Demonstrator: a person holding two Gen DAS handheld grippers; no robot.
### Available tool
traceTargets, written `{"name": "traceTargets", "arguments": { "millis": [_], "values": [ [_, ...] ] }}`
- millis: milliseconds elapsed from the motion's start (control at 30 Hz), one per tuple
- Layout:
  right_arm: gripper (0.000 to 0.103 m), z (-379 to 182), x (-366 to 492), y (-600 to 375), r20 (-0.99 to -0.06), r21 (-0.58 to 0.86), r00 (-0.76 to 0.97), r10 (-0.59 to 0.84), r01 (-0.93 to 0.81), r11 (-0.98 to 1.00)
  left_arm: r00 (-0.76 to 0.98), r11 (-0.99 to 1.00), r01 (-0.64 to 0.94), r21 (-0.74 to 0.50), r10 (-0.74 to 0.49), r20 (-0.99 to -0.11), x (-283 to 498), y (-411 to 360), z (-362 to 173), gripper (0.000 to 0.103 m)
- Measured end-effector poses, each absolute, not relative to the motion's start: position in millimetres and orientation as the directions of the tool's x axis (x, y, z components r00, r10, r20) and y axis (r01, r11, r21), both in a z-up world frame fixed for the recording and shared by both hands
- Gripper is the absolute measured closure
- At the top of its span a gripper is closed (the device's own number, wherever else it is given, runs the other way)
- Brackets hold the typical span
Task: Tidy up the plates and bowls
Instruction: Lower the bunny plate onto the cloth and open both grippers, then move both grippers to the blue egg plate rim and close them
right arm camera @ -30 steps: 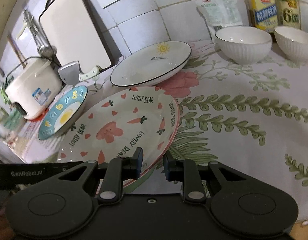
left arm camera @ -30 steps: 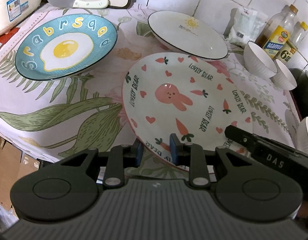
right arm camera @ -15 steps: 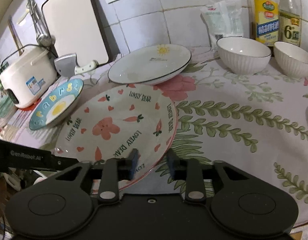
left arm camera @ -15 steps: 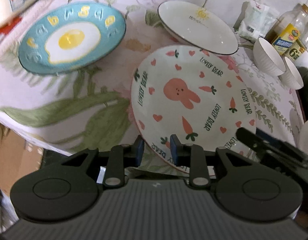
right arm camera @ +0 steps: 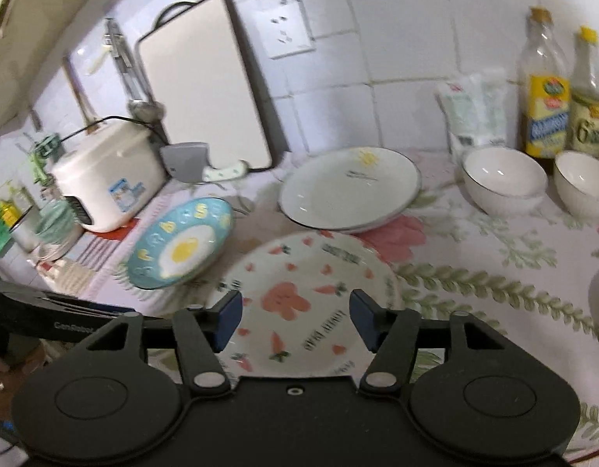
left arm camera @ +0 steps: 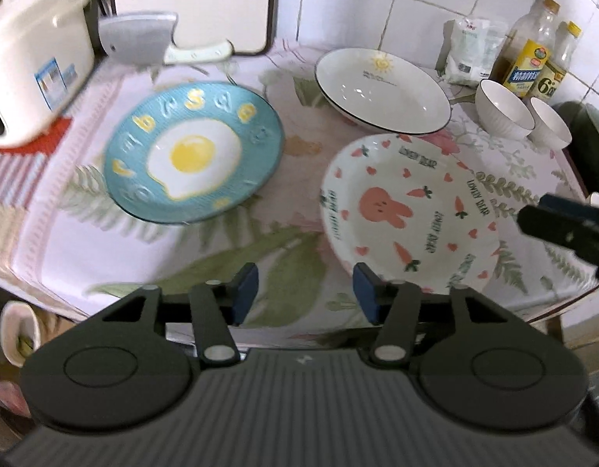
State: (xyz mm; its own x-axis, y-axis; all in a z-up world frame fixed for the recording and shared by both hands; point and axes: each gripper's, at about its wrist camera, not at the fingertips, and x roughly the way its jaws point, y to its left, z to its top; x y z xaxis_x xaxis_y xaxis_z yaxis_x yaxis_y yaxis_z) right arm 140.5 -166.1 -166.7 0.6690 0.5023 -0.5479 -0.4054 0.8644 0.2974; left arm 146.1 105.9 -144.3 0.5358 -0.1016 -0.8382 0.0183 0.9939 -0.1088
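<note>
Plainly both claws opening, nothing gripped: left claw (left arm camera: 305,292), right claw (right arm camera: 295,321). Bunny plate (left arm camera: 408,210) reads "LOVELY BEAR"; bottle (left arm camera: 550,74) label "6".

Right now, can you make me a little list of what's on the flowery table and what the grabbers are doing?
plates: bunny plate, egg plate, sun plate, all lying apart on the tablecloth
bowls: two white bowls side by side near the bottles
left hand-held gripper: jaws opening, nothing between
right hand-held gripper: jaws opening, above the bunny plate, not gripping it
</note>
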Motion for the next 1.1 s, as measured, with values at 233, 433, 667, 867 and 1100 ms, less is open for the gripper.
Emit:
{"name": "traceTargets", "arguments": {
  "millis": [233,433,667,867,1100],
  "values": [
    [0.024,-146,144,-134,-0.53,0.316,0.633,0.564,-0.47,0.824,0.57,0.994,0.032,-0.101,-0.101,-0.815,140,140,-126,0.037],
    [0.022,-135,151,-104,-0.53,0.333,0.593,0.606,-0.511,0.792,0.6,0.996,0.018,-0.09,-0.083,-0.796,139,163,-113,0.024],
    [0.022,-135,174,-71,-0.536,0.358,0.566,0.626,-0.519,0.776,0.648,0.998,-0.029,-0.055,-0.024,-0.761,148,196,-110,0.017],
    [0.022,-146,193,-45,-0.557,0.371,0.523,0.645,-0.538,0.757,0.67,0.996,-0.055,-0.064,-0.011,-0.742,163,220,-119,0.017],
    [0.022,-176,235,-22,-0.579,0.41,0.491,0.651,-0.516,0.752,0.687,0.991,-0.089,-0.102,-0.012,-0.726,184,244,-148,0.017]
  ]
}}
